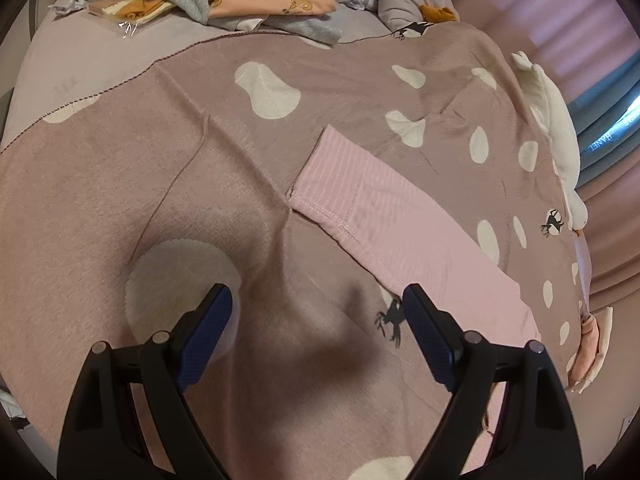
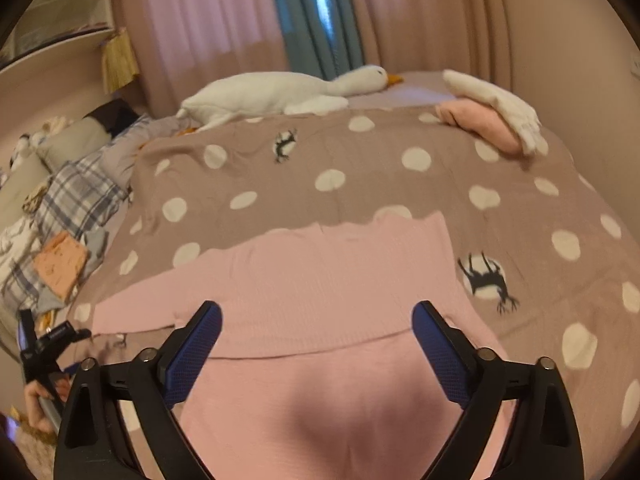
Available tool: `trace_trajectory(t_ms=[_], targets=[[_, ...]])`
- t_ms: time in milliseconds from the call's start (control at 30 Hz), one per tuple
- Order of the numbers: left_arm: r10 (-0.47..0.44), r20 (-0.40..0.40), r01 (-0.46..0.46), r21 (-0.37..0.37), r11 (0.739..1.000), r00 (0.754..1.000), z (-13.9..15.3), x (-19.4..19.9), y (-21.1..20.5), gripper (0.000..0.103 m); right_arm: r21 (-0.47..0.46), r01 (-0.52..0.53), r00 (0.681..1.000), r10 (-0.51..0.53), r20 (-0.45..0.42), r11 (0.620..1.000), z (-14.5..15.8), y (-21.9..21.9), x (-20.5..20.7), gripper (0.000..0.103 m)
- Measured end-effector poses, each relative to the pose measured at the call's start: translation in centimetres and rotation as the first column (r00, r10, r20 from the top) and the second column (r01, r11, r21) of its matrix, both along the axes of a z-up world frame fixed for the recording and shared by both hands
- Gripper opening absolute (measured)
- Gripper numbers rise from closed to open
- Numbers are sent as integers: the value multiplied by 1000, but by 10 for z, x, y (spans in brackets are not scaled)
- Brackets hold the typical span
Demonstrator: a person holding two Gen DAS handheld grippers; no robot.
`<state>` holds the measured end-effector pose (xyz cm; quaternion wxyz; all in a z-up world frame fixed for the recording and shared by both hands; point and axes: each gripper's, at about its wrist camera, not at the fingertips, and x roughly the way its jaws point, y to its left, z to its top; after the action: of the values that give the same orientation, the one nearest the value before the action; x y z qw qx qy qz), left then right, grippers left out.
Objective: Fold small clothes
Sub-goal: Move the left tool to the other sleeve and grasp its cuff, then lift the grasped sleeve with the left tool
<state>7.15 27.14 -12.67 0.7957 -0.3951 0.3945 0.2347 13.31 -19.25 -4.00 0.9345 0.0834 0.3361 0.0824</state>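
We hover both tools spread wide, nothing pinched: left gripper (image 1: 316,304) above the blanket (image 1: 160,184), right gripper (image 2: 316,320) over the pink garment (image 2: 320,272) lying flat there.

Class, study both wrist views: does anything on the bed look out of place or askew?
The pink garment lies unevenly: one sleeve sticks out sideways across the dotted blanket, and its far edge is wavy. Nothing looks spilled or damaged.

Dim, warm pinkish light, soft claw shadows on the blanket (image 1: 224,184), heavy fisheye bending and blur toward the edges.
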Motion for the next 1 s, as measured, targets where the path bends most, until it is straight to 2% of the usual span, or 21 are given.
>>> trace_trajectory(t_ms=[300,467,533,600,733,833,900,933,1000], targets=[[25,2,-25,3,1000,1000,-14,10,11,86,12,77,997,-77,-17,997,-7,-19,-7,100],[39,56,-38,-26,999,998,-19,15,24,86,22,96,995,-95,-35,995,-12,-25,-5,100],[64,83,-60,-51,997,994,-20,16,30,82,28,102,994,-101,-38,994,-13,-27,-6,100],[89,99,-83,-68,994,991,-20,18,36,71,29,104,994,-103,-41,994,-13,-29,-6,100],[124,121,-115,-83,990,985,-22,22,42,57,26,110,993,-109,-40,994,-15,-31,-7,100],[126,136,-115,-85,990,983,-22,26,40,38,26,113,993,-112,-46,993,-17,-33,-6,100],[109,159,-91,-114,989,981,-28,33,39,10,32,114,992,-112,-50,993,-17,-33,-5,100],[103,162,-81,-137,987,981,-34,37,38,6,33,113,993,-111,-51,993,-18,-33,-5,100],[113,149,-95,-121,988,982,-35,39,36,6,28,107,993,-106,-48,994,-17,-32,-5,100]])
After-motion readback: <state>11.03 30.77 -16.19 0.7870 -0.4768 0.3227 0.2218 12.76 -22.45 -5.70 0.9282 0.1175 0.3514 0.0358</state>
